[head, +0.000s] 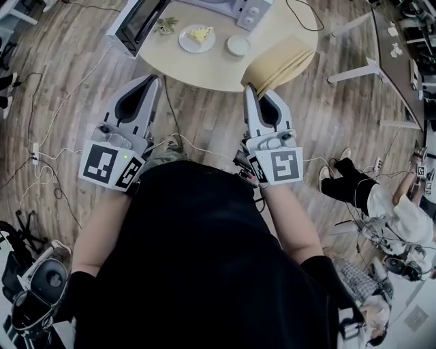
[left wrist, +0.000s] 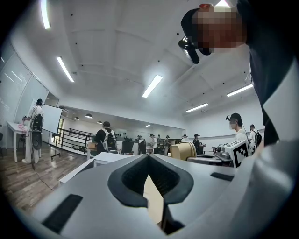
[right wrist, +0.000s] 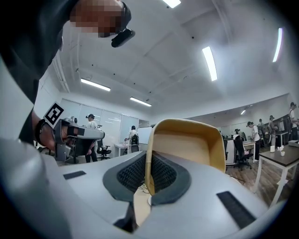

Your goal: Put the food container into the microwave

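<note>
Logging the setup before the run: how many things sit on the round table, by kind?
Microwave, door open: 1
Plate with yellow food: 1
Small white round container: 1
Small greenish item, too small to identify: 1
Total: 4

Head view: the person wears a black top that fills the frame from 5 to 7 o'clock, with short black sleeves. The left gripper at 10 o'clock and the right gripper at 1 o'clock are pale grey wedge-shaped shells, each with a black-lined teardrop opening and, at its 6 o'clock end, a white cube printed with black square markers. A thin pale cable runs between them, and black ribbed pads line the jaws.
</note>
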`<state>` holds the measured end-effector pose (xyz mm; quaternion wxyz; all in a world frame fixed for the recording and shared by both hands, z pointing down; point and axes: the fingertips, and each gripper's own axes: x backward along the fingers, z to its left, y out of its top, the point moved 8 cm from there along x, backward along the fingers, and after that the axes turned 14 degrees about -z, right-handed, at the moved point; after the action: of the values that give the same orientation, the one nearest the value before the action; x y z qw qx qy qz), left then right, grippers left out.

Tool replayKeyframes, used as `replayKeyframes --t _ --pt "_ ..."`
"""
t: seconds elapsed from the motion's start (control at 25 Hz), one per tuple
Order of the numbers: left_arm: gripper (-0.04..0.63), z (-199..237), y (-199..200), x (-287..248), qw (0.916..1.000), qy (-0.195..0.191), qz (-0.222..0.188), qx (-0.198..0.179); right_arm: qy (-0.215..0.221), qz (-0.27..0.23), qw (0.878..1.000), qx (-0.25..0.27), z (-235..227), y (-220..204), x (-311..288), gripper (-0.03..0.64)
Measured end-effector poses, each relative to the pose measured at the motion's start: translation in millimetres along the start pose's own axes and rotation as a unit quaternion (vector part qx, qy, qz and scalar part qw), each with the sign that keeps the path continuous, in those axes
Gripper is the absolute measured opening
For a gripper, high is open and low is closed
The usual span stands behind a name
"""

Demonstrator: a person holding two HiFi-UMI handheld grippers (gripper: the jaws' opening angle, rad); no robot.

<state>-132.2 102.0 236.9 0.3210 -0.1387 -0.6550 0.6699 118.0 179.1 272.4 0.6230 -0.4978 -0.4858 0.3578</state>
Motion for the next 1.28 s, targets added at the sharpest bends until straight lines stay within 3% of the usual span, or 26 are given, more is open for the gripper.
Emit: replayKeyframes --t 0.6,1.04,1.28 --pt "0.019 103 -2 -17 0.998 -0.047 -0.011 0.04 -0.042 0.022 0.998 0.038 44 -9 -69 0.032" --pt "0.02 130 -7 -17 0.9961 -0.058 -0.022 0.062 -0.054 0.041 0.996 0.055 62 -10 -84 0.032" --pt "0.018 135 -9 -22 0.9965 -0.052 -0.02 0.062 -0.034 0.042 0.996 0.071 61 -12 -95 0.032"
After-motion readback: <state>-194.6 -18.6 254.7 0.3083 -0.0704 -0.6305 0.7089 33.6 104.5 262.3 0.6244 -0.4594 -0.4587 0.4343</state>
